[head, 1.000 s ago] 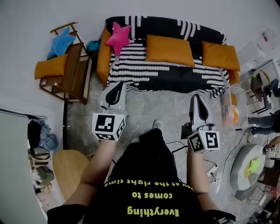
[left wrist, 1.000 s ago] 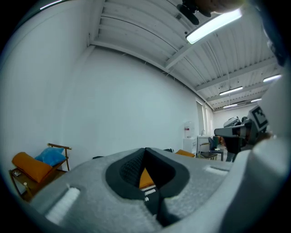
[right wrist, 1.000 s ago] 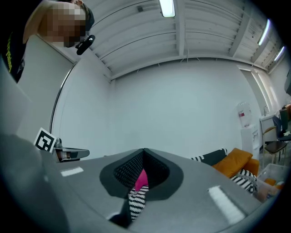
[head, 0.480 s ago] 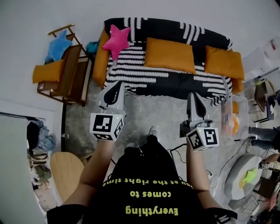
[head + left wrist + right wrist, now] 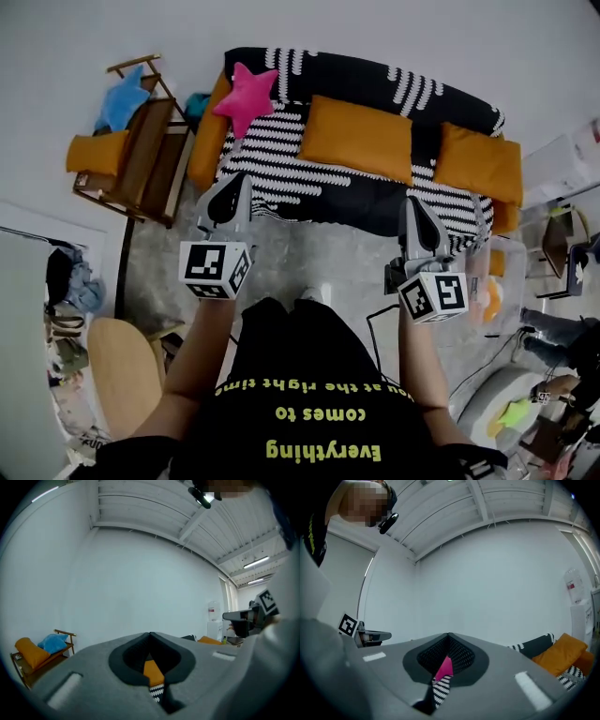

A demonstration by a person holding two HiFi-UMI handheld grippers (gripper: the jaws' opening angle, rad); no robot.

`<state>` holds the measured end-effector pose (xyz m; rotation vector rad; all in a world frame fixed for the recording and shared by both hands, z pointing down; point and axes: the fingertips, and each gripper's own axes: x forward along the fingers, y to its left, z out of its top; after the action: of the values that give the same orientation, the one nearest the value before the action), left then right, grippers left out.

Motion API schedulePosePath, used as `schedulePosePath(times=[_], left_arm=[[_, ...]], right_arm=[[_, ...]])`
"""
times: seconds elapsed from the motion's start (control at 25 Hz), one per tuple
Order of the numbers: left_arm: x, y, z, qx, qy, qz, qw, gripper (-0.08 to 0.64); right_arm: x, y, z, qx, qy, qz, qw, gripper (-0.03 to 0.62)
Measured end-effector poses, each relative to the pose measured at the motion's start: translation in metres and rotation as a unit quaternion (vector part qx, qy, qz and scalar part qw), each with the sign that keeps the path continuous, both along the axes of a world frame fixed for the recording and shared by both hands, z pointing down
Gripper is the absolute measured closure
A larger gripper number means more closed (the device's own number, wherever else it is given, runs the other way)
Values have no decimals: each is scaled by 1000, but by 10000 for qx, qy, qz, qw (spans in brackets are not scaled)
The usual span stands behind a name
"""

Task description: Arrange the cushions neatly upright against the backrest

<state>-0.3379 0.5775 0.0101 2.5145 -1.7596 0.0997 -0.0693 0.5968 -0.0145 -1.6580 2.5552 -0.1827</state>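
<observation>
Both tongs are clenched and grasp nothing. The left tongs (image 5: 231,180) and the right tongs (image 5: 416,202) point level toward the sofa (image 5: 272,161) and are short of its front edge, touching no cushion. In the left gripper view the left tongs (image 5: 150,636) have their jaws pressed together, with only a sliver of orange and striped fabric showing past them. In the right gripper view the right tongs (image 5: 448,637) are likewise closed tip to tip.

The pink star cushion (image 5: 246,94) lies ahead of the left tongs, at that end of the sofa by the backrest (image 5: 356,75). The middle orange cushion (image 5: 358,138) sits ahead, between the lines of the two tongs. The right-hand orange cushion (image 5: 480,161) is ahead of the right tongs and off to their outer side; it leans tilted against the backrest.

Well out to the left of the left tongs stands a wooden chair (image 5: 155,159) carrying a blue star cushion (image 5: 125,98) and the chair's orange cushion (image 5: 94,152).
</observation>
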Motion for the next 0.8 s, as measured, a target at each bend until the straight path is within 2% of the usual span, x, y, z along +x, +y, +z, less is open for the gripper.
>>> schedulePosePath(times=[0.24,0.48,0.8], left_arm=[[12,-12,2,-80,-65,-117,9999,558],[16,-39,13,-130,-11,-100,9999,558],[10,-125,21,-144,140,88,9998,558]], right_arm=[[15,-21,6,-49,-199,-99,9997,581],[7,-49,18,-188,-222,-157,9995,581],[-1,-125,20,-170,-121,20,9998,581]])
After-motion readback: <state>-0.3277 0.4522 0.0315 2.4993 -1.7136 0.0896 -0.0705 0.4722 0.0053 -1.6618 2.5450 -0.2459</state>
